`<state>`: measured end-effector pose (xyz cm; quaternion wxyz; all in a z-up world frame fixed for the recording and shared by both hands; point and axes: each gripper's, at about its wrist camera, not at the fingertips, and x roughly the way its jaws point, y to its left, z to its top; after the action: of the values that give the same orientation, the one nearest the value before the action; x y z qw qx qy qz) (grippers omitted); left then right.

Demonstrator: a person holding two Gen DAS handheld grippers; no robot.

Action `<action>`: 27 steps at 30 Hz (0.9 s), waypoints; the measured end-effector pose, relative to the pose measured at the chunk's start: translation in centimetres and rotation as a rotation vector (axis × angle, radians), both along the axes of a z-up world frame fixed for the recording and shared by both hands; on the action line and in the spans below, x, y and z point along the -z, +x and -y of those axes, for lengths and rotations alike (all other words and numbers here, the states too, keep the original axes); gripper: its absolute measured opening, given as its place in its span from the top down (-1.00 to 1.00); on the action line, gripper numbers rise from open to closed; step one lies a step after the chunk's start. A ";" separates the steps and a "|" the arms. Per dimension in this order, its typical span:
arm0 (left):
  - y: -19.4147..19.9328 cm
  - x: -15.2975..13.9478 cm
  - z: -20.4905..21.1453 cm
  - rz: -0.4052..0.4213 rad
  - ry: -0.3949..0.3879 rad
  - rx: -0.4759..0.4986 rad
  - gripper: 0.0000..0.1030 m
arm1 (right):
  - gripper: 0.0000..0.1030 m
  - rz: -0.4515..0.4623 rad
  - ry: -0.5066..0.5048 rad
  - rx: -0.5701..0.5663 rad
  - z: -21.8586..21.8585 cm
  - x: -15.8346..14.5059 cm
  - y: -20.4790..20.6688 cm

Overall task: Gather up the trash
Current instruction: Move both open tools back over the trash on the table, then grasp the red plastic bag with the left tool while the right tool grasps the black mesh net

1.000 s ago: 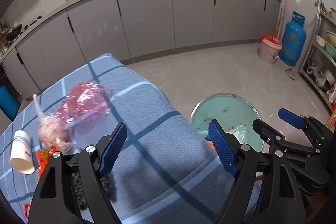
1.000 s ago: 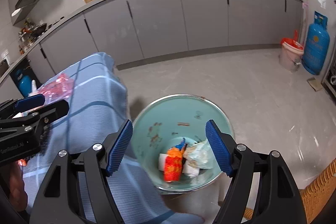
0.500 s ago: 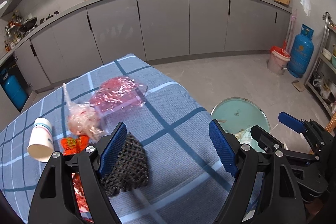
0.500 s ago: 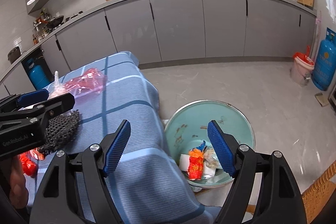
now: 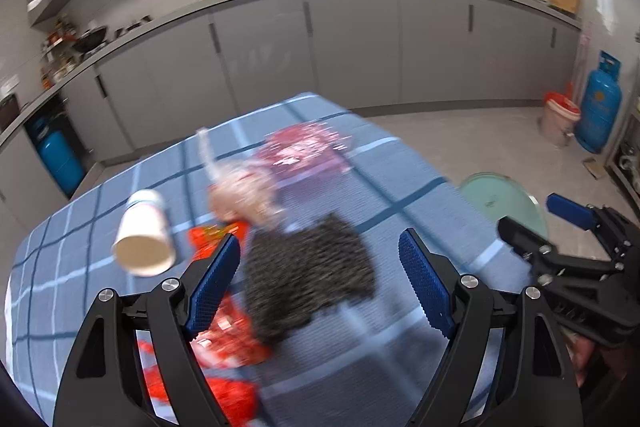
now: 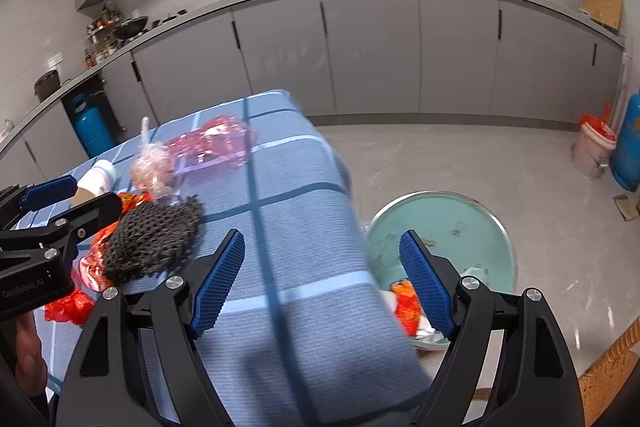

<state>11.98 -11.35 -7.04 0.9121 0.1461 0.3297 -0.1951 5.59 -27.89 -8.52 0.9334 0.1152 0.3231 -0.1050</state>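
Both wrist views look down close over the checked tablecloth (image 5: 400, 163) — sharing it and the kitchen cabinets (image 6: 400, 47).

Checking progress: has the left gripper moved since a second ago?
Yes. The left gripper swung left from the bin, now over the black net.

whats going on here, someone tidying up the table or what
A person holding two handheld grippers is clearing trash off a blue checked tablecloth. Both the left gripper and the right gripper are open and empty. The black foam net, paper cup, red wrappers and pink plastic bags are on the table. The green bin on the floor already holds some trash.
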 end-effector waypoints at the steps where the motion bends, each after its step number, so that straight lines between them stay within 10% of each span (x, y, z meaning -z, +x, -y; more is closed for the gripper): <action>1: 0.1 0.1 -0.9 0.001 0.005 -0.022 -0.57 | -0.55 0.000 0.001 -0.010 -0.4 0.0 0.1; 18: 0.9 2.8 -15.2 -0.084 0.057 -0.367 -0.57 | -0.66 -0.018 0.020 -0.146 -6.8 1.2 2.0; 27: 0.2 3.8 -15.5 -0.130 0.060 -0.381 -0.57 | -0.67 -0.024 0.009 -0.215 -9.5 1.8 2.1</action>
<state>12.20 4.13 -10.85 0.9045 0.0952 0.4153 -0.0184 7.66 -18.39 -10.33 0.9349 0.0826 0.3453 -0.0041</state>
